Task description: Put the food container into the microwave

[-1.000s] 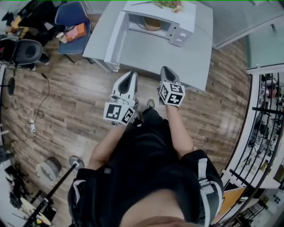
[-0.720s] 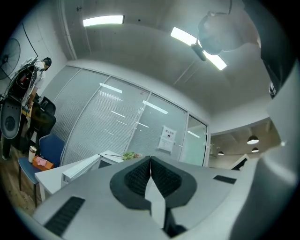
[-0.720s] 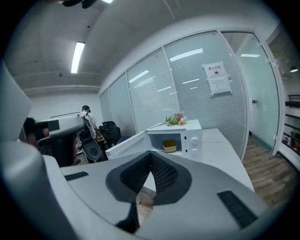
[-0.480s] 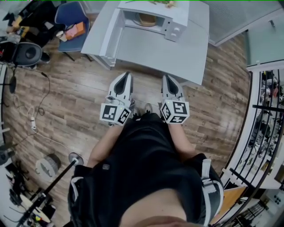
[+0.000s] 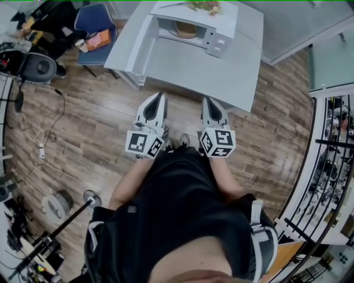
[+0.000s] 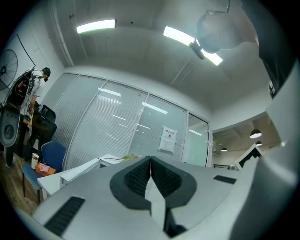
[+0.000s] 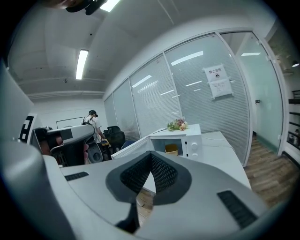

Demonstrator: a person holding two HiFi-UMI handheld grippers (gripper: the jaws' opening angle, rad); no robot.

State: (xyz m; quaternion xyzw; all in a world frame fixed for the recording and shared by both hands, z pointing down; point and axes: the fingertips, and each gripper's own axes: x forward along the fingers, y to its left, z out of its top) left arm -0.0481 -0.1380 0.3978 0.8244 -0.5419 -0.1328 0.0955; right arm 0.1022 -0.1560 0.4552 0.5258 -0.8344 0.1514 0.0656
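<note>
The white microwave point(image 5: 191, 25) stands at the far end of a white table point(image 5: 188, 66), its door point(image 5: 141, 41) swung open to the left. A tan food container point(image 5: 185, 29) sits inside the cavity; in the right gripper view the container point(image 7: 171, 149) shows through the microwave's point(image 7: 185, 140) opening. My left gripper point(image 5: 157, 98) and right gripper point(image 5: 209, 101) are held side by side over the wooden floor, short of the table's near edge. In the gripper views, the left gripper point(image 6: 150, 160) and the right gripper point(image 7: 151, 155) are both shut with nothing between the jaws.
Flowers point(image 5: 206, 5) lie on top of the microwave. A blue chair point(image 5: 93, 25) with orange items stands left of the table, a black chair point(image 5: 37, 67) beyond it. Cables point(image 5: 41, 149) trail across the floor. A black railing point(image 5: 332, 143) runs along the right. A person point(image 7: 95, 123) stands far off.
The right gripper has drawn back toward the body and is now level with the left one. Both stay shut and empty. The container has not moved.
</note>
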